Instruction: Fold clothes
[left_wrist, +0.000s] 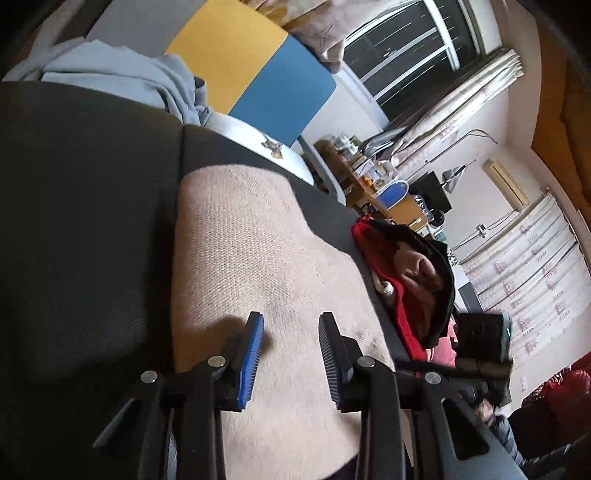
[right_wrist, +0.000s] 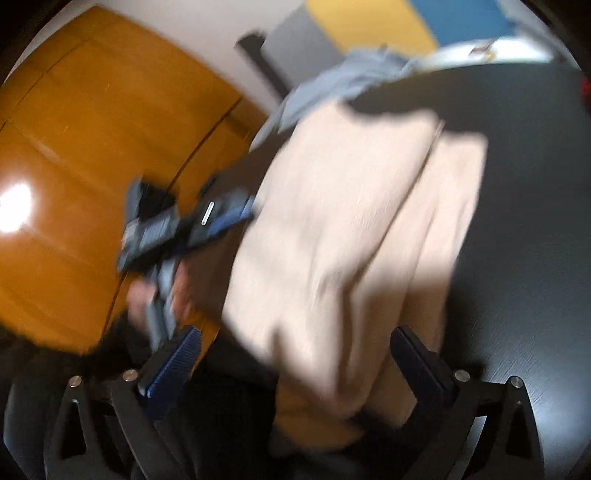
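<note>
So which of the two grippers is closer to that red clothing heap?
Right. The right gripper hangs beside the red clothing heap, while the left gripper sits over the beige knit, further away.

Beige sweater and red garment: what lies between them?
Only a bare strip of the dark table separates beige sweater from red garment, shown in left wrist view.

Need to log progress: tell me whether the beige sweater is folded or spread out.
Folded. The beige sweater lies doubled in layers on the dark table, a fold line running down its middle.
</note>
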